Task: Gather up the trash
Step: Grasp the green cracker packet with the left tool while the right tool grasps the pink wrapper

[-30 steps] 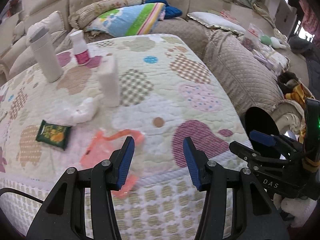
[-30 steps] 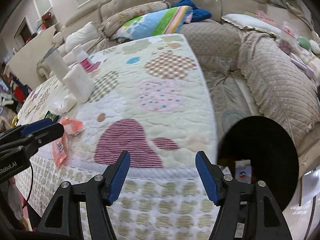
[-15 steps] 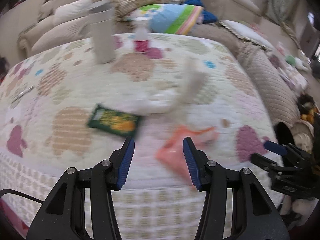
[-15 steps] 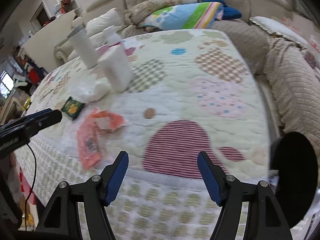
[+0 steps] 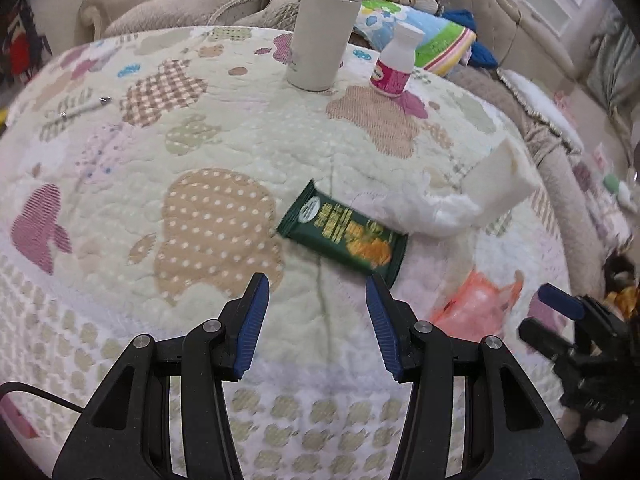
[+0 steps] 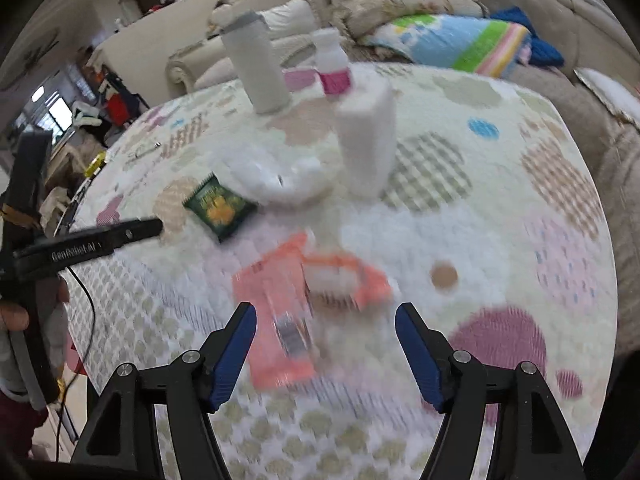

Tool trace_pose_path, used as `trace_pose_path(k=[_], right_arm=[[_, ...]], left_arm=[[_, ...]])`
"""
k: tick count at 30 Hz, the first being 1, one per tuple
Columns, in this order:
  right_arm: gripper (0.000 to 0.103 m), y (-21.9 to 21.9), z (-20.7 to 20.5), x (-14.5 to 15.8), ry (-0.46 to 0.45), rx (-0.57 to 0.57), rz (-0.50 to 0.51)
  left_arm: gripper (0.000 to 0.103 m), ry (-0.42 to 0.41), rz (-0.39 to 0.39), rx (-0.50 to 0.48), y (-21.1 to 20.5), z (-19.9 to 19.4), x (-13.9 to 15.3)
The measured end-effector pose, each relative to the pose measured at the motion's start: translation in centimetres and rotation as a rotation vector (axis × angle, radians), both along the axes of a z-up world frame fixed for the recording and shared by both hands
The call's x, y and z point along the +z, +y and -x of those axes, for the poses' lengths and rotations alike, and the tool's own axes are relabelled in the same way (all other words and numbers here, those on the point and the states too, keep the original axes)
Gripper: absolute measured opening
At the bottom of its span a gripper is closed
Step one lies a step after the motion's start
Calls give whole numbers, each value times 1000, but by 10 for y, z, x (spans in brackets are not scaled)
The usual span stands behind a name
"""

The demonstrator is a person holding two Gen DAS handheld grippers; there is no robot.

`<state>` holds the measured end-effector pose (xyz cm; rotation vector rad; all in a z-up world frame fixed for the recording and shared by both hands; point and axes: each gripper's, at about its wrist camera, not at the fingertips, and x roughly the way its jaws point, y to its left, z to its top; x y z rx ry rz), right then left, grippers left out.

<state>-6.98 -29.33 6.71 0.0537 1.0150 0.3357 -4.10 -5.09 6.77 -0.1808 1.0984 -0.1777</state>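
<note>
Both grippers, left (image 5: 316,312) and right (image 6: 324,340), gape wide, holding nothing. Green wrapper (image 5: 344,234) just beyond left looks light, thin, crinkly; pinch its near edge.

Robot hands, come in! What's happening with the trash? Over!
Left gripper open, empty, facing green snack wrapper. Right gripper open, over orange wrapper. Crumpled white tissue touches green wrapper's far edge.

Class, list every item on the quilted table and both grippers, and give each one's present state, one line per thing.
Left gripper: open, empty.
Right gripper: open, empty.
Dark green snack wrapper: lying flat.
Orange plastic wrapper: lying flat, crumpled.
White crumpled plastic bag: lying loose.
Tall white flask: upright, lid on.
Small white bottle with pink label: upright, capped.
</note>
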Motion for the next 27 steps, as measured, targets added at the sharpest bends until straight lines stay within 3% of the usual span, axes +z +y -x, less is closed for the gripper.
trace_pose_path(k=[2, 9, 14, 18, 27], right_arm=[[82, 8, -10, 0, -8, 39, 13], [82, 24, -26, -27, 26, 117, 51], [82, 29, -19, -39, 28, 137, 83], [83, 31, -20, -45, 28, 137, 92], [88, 36, -24, -50, -4, 119, 116]], left_arm=[[49, 15, 36, 20, 0, -11, -7], [49, 66, 93, 105, -5, -42, -34], [59, 27, 83, 116, -21, -59, -36], [62, 6, 45, 98, -30, -70, -37], [62, -58, -132, -45, -50, -59, -42]])
